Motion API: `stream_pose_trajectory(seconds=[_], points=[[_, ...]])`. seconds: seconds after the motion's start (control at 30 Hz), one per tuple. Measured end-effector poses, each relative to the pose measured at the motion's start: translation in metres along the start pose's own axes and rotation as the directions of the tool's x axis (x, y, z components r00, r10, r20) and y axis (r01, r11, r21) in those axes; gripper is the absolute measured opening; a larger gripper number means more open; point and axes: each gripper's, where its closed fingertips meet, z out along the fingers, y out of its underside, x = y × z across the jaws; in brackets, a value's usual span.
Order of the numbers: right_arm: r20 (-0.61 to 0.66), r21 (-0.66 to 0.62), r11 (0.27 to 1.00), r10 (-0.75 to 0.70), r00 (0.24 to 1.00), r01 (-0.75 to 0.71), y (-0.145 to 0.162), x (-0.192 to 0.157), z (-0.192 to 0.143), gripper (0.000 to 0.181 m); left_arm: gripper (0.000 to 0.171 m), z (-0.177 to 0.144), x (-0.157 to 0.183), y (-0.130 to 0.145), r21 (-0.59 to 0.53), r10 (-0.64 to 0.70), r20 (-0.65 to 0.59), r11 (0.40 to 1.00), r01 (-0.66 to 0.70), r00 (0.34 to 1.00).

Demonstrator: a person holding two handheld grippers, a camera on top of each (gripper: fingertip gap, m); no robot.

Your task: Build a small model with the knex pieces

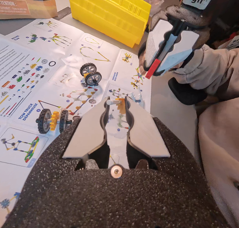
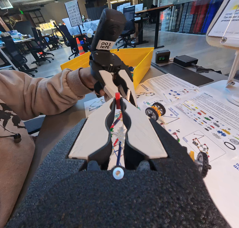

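Our right gripper (image 2: pixel 117 101) pinches a red piece (image 2: pixel 117 101), its long axis upright between the tips. Our left gripper (image 1: pixel 117 100) clamps a white rod (image 1: pixel 112 102) crosswise with an orange connector (image 1: pixel 121 105), above the instruction sheet (image 1: pixel 72 71).

1. Ahead of the tool in the right wrist view lies a large open workroom with a smooth grey floor (image 2: pixel 181 43).
2. To the far left stand rows of black office chairs (image 2: pixel 42 49) at cluttered desks (image 2: pixel 19 39).
3. Straight ahead, beyond the tool, a whiteboard (image 2: pixel 73 13) stands on a pole; an orange traffic cone (image 2: pixel 79 46) sits below it.
4. A long standing desk (image 2: pixel 153 10) stretches away to the right.
5. Ceiling strip lights (image 2: pixel 120 0) glow far back.
6. Warm light comes through a window (image 2: pixel 36 18) at far left.
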Motion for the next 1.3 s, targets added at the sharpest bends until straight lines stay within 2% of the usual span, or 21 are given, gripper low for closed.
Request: stream_pose_trajectory(seconds=[0.13,0.23,0.33,0.4,0.47,0.53,0.57,0.6,0.63,0.67,0.73,0.77,0.83,0.9,1.03,1.2,1.27,1.3], points=[[0.031,0.036,0.998,0.059,0.998,-0.06,0.008,0.001,0.004,0.005,0.023,-0.007,0.001,0.01,-0.063,0.105,0.002,0.993,-0.104,0.994],[0.051,0.008,0.996,0.084,0.995,-0.084,0.019,0.001,0.009,0.005,0.022,-0.009,0.003,0.012,-0.069,0.142,-0.013,0.987,-0.143,0.99],[0.057,-0.015,0.997,0.077,0.995,-0.077,0.027,-0.001,0.012,0.005,0.016,-0.011,0.008,0.016,-0.068,0.086,-0.077,0.993,-0.091,0.993],[0.062,-0.03,0.997,0.078,0.995,-0.076,0.033,-0.003,0.014,0.005,0.018,-0.01,0.001,0.026,-0.11,-0.004,-0.083,0.994,-0.005,0.997],[0.065,-0.053,0.996,0.077,0.995,-0.074,0.041,-0.004,0.017,0.005,0.024,-0.008,-0.006,0.047,-0.197,-0.099,-0.089,0.977,0.08,0.991],[0.066,-0.069,0.995,0.074,0.995,-0.069,0.048,-0.005,0.02,0.005,0.029,-0.006,-0.015,0.064,-0.258,-0.133,-0.065,0.959,0.112,0.989],[0.071,-0.076,0.995,0.075,0.995,-0.069,0.051,-0.007,0.021,0.005,0.035,-0.006,-0.019,0.075,-0.306,-0.144,-0.041,0.944,0.125,0.989],[0.076,-0.083,0.994,0.075,0.994,-0.069,0.053,-0.008,0.023,0.005,0.049,-0.007,-0.026,0.085,-0.355,-0.134,0.006,0.926,0.128,0.991],[0.077,-0.089,0.994,0.071,0.994,-0.064,0.055,-0.009,0.024,0.005,0.053,-0.009,-0.037,0.09,-0.384,-0.083,0.074,0.918,0.105,0.994],[0.077,-0.095,0.994,0.065,0.995,-0.057,0.057,-0.009,0.024,0.005,0.056,-0.013,-0.045,0.089,-0.396,-0.008,0.124,0.917,0.057,0.992],[0.079,-0.097,0.994,0.051,0.996,-0.044,0.059,-0.01,0.025,0.005,0.058,-0.019,-0.041,0.073,-0.37,0.138,0.121,0.925,-0.085,0.983],[0.081,-0.092,0.995,0.05,0.995,-0.043,0.058,-0.011,0.025,0.005,0.055,-0.02,-0.026,0.059,-0.312,0.202,0.066,0.935,-0.172,0.977],[0.096,-0.071,0.996,0.055,0.994,-0.049,0.054,-0.013,0.025,0.005,0.032,-0.021,0.013,0.034,-0.161,0.302,-0.065,0.938,-0.309,0.951],[0.111,-0.049,0.998,0.049,0.993,-0.044,0.05,-0.016,0.025,0.005,0.02,-0.02,0.032,0.02,-0.089,0.334,-0.11,0.935,-0.344,0.936],[0.137,-0.035,0.999,0.032,0.99,-0.028,0.045,-0.023,0.024,0.005,0.007,-0.016,0.046,0.011,-0.047,0.349,-0.143,0.932,-0.359,0.926],[0.132,0.021,1.0,0.014,0.991,-0.017,0.035,-0.024,0.022,0.005,0.004,-0.019,0.045,0.007,-0.086,0.369,-0.104,0.922,-0.378,0.924],[0.083,0.069,0.997,0.017,0.996,-0.023,0.024,-0.014,0.018,0.012,0.004,-0.034,0.032,0.001,-0.157,0.401,0.006,0.905,-0.395,0.916],[0.052,0.076,0.997,0.018,0.999,-0.022,0.02,-0.007,0.014,0.02,0.004,-0.051,0.017,-0.004,-0.215,0.417,0.112,0.897,-0.387,0.902]])
